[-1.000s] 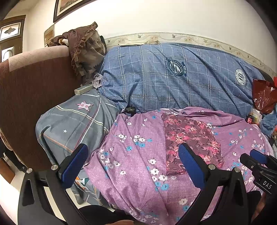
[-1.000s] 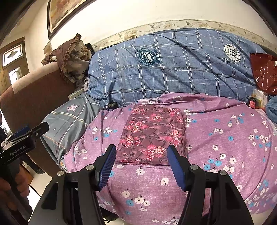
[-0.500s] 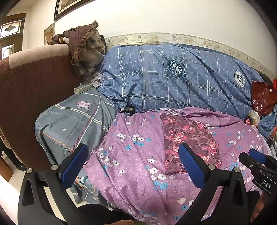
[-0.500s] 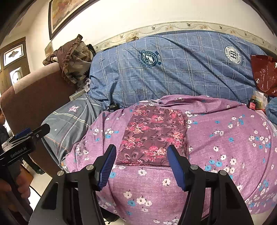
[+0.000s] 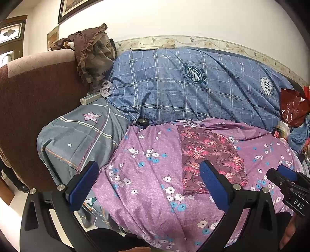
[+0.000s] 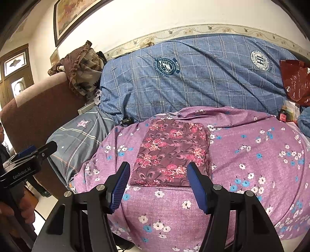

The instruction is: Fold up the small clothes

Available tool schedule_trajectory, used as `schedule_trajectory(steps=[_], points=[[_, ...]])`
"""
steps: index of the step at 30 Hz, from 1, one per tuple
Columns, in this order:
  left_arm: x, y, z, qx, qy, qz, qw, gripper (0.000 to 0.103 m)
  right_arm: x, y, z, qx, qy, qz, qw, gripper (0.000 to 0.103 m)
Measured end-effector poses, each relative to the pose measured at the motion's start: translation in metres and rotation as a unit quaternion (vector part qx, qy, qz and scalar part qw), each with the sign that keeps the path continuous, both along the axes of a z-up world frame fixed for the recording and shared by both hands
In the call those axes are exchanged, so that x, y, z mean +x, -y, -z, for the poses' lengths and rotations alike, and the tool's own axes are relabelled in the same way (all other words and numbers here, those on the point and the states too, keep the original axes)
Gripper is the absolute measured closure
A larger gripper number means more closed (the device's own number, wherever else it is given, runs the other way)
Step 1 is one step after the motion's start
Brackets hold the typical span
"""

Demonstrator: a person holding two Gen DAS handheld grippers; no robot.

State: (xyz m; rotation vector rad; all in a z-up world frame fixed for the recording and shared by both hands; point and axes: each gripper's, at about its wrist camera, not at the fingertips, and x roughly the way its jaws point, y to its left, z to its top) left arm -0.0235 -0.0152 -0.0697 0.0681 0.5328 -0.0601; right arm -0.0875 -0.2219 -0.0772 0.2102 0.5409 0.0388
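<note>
The maroon cloth (image 6: 171,153) lies flat as a neat rectangle on the purple sheet (image 6: 251,155), edges squared, looking already folded at least once, and nobody has hold of it. It sits in the middle of the mound the sheet covers, probably because that is the broadest flat patch to work on. The right gripper (image 6: 158,186) hovers just short of the cloth's near edge, jaws spread wide and empty, the blue pads framing that edge from either side; I'd judge it lined up to take the hem for another fold, or backed off from a finished one, and these views can't settle which. The left gripper (image 5: 149,186) hangs off to the cloth's left over bare sheet, jaws gaping even wider, nothing in them; its right pad (image 5: 213,186) overlaps the cloth's near corner in the left view, but whether it touches I cannot tell. Each tool shows at the edge of the other's camera, so the two are held side by side. Outward now: the sheet is soft and rumpled, so a fold may slide. Behind it, a blue checked quilt (image 6: 193,77) is banked against the wall; to the left a grey pillow (image 5: 77,139) and a brown headboard (image 5: 34,97) with a brown garment (image 5: 93,56) draped on top; a red bag (image 6: 296,81) at far right, a framed picture (image 6: 71,17) above.
</note>
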Motion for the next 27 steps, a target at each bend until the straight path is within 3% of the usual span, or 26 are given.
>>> schedule_trajectory(steps=[27], points=[[0.045, 0.019, 0.004, 0.002, -0.004, 0.017, 0.9998, 0.000, 0.045, 0.022, 0.014, 0.005, -0.028, -0.001, 1.000, 0.040]])
